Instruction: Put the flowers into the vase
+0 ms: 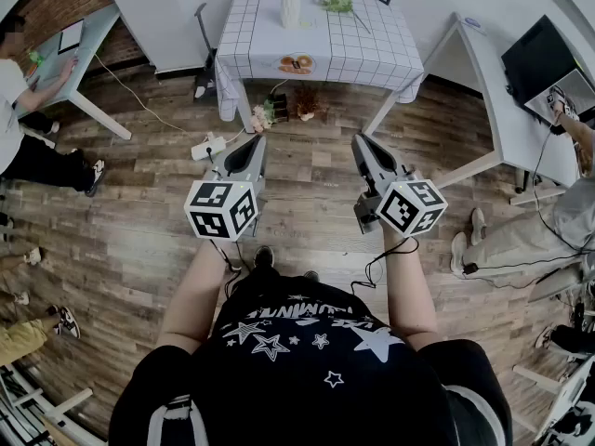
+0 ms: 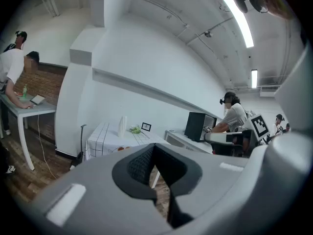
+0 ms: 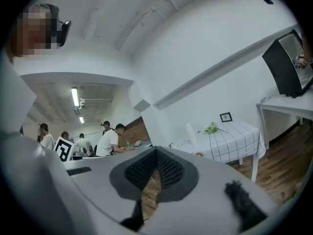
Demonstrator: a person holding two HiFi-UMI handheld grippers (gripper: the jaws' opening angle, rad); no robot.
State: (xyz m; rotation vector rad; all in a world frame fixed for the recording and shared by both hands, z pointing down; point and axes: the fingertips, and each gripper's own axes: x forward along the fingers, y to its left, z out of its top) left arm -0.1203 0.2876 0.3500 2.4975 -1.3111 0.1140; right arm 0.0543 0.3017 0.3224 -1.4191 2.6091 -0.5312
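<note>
Start of task: standing well apart from the checked worktop [image 1: 353,49], holding left claw [image 1: 251,147] and right claw [image 1: 363,145] pinched tight, gripping nothing. Seeing flowers [image 1: 337,1] lying there near the white vase [image 1: 291,6]. Next, probably: walking closer, opening one claw, reaching for the stems.

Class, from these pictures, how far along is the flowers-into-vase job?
Done: nothing; the flowers lie on the table beside the vase. In hand: nothing; the left gripper and right gripper are shut, empty, away from the table. Left: approach, grasp the flowers, put them in the vase.
</note>
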